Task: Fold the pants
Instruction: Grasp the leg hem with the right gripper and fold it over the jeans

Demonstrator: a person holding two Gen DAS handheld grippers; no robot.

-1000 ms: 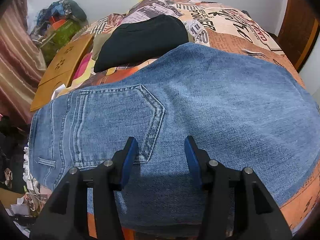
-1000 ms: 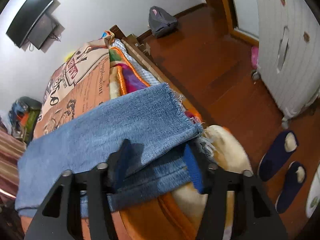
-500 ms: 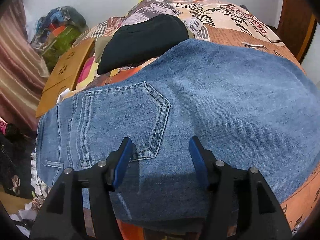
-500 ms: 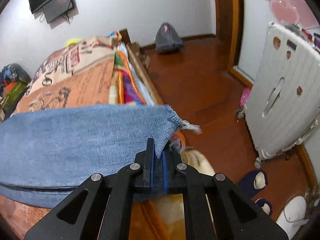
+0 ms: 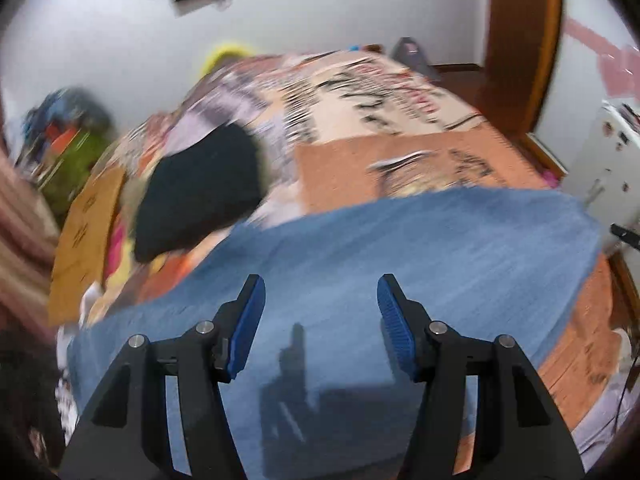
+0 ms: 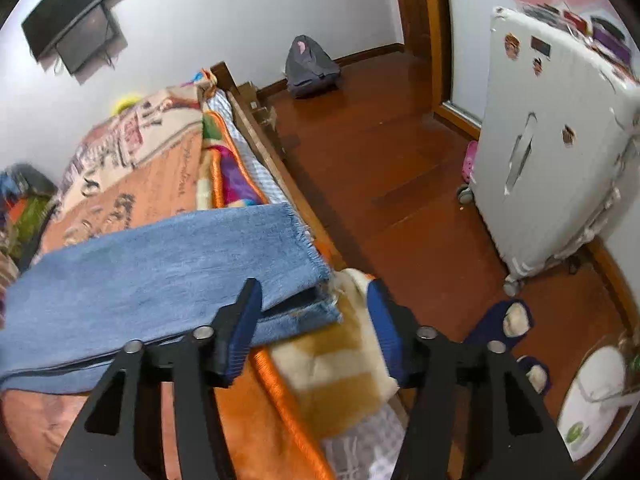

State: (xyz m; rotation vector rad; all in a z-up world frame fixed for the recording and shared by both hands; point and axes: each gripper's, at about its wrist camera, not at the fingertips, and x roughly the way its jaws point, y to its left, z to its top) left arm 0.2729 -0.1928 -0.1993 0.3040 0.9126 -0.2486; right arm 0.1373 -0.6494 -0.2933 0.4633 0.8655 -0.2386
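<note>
Blue jeans (image 5: 400, 256) lie folded lengthwise across the near part of the bed. In the right wrist view the frayed leg hems (image 6: 304, 256) lie stacked at the bed's right edge. My left gripper (image 5: 320, 320) is open and empty above the jeans; this view is blurred by motion. My right gripper (image 6: 314, 324) is open and empty, just in front of the hems, not touching them.
A black garment (image 5: 200, 188) lies on the printed orange bedspread (image 5: 400, 152) behind the jeans. A white suitcase (image 6: 548, 168), dark slippers (image 6: 504, 324) and a grey backpack (image 6: 310, 64) are on the wooden floor to the right. Clutter sits at the bed's left.
My right gripper was shut on the top leg hem, then opened and let it drop onto the lower leg. My left gripper rose and tilted up, staying open.
</note>
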